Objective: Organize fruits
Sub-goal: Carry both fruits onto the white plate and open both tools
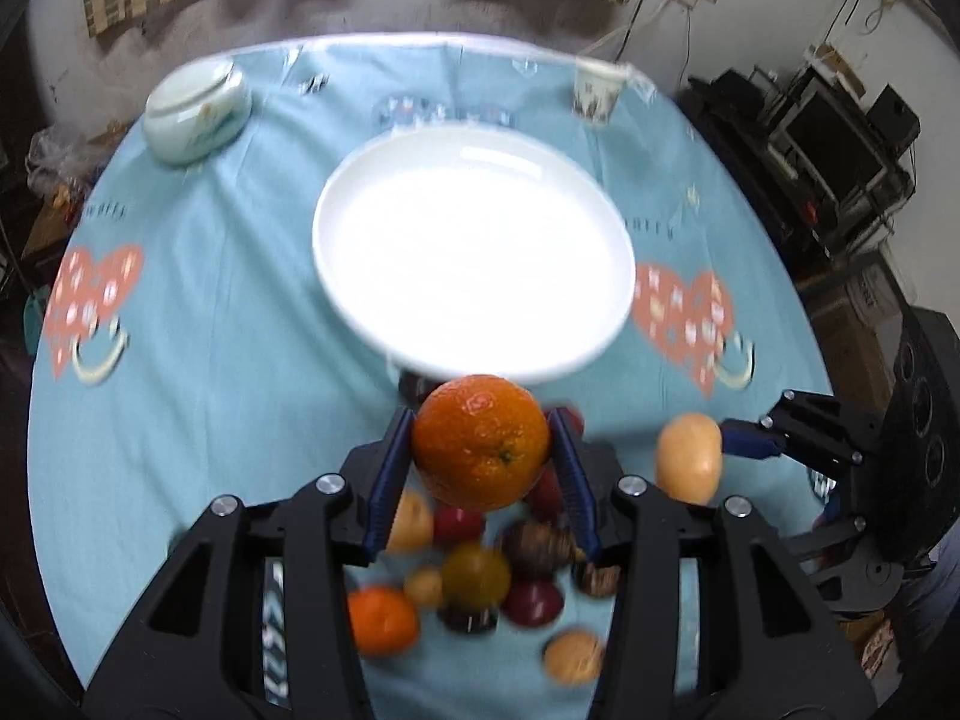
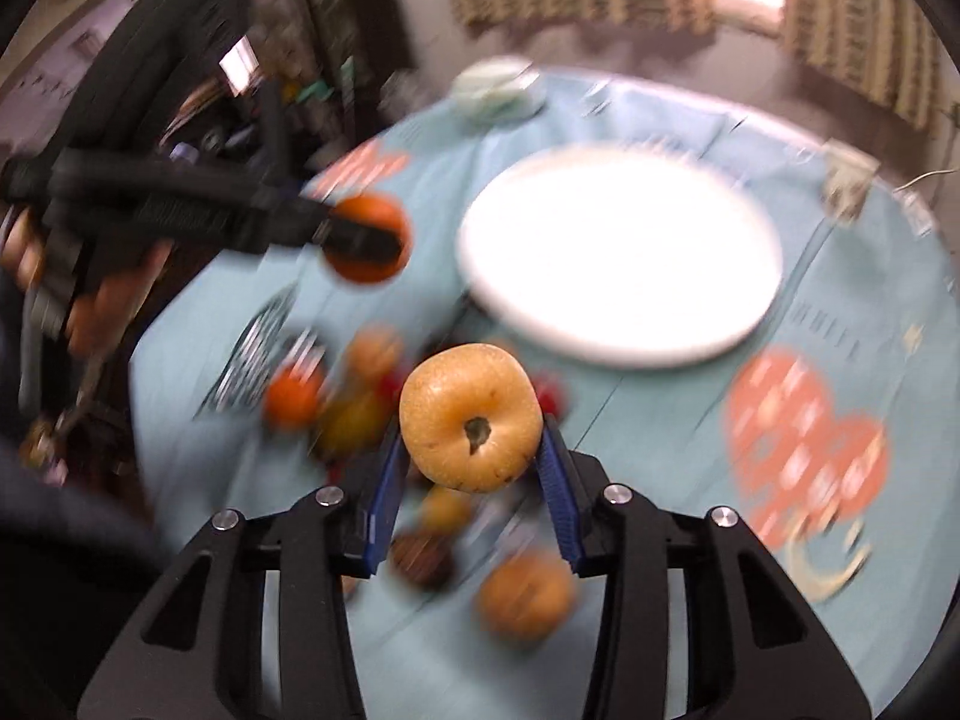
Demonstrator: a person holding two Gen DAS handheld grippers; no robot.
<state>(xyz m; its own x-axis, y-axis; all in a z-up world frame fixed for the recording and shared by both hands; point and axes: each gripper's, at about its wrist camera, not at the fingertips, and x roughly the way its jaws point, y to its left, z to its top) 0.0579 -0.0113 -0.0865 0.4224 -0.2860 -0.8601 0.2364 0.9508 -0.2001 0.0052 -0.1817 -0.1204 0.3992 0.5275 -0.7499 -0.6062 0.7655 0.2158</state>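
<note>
My left gripper (image 1: 480, 420) is shut on an orange (image 1: 483, 441) and holds it in the air just in front of the white plate (image 1: 318, 252). Below it on the blue tablecloth lies a blurred pile of small fruits (image 1: 474, 576), orange, red, yellow and brown. My right gripper (image 2: 471, 429) is shut on a yellow pear-like fruit (image 2: 471, 441), stem end facing the camera, near the plate (image 2: 480, 288). In the right wrist view the left gripper (image 2: 360, 237) with its orange (image 2: 372, 210) shows at the left. The yellow fruit (image 1: 689, 457) also appears at the right of the left wrist view.
A pale green bowl (image 1: 195, 111) and a paper cup (image 1: 595, 95) stand at the far side of the round table. A person's hand (image 2: 90, 306) grips the left gripper's handle. Shelves with electronics (image 1: 840, 138) stand beyond the table's right edge.
</note>
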